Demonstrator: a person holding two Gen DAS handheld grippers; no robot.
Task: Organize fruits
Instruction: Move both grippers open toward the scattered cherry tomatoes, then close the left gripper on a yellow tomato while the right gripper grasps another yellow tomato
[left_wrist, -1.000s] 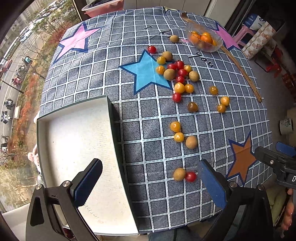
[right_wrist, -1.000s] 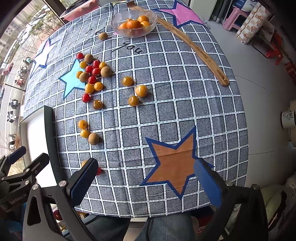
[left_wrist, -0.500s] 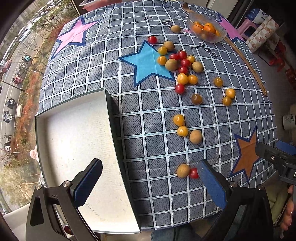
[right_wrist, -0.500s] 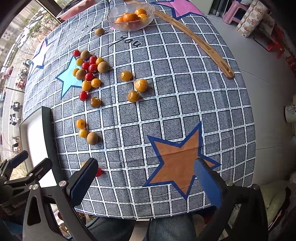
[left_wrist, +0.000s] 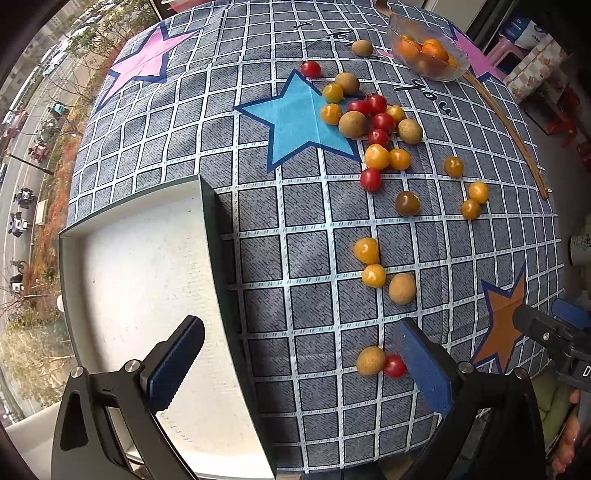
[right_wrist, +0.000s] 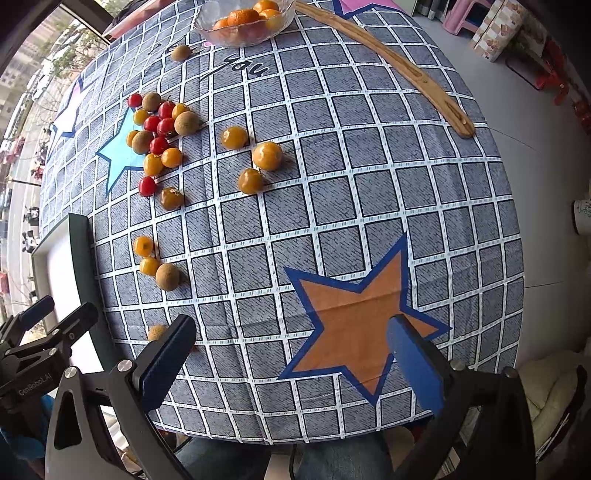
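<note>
We see both tools with jaws spread wide and empty: the left gripper (left_wrist: 295, 365) hangs over the near corner of the white tray (left_wrist: 140, 280), the right gripper (right_wrist: 291, 354) over the orange star (right_wrist: 354, 317). The tray is flat, matte, with a dark raised rim, its near end cut off by the frame. The fruits (left_wrist: 373, 125), small glossy red and yellow rounds and dull brown ones, lie scattered on the checked cloth (left_wrist: 306, 236) to the right of the tray. The nearest pair, a brown fruit (left_wrist: 370, 360) touching a red one (left_wrist: 393, 365), sits just beside the left tool's right finger (left_wrist: 424, 369). Beyond the tray, a clear glass bowl (right_wrist: 243, 22) holds oranges, partly cropped in the right view.
</note>
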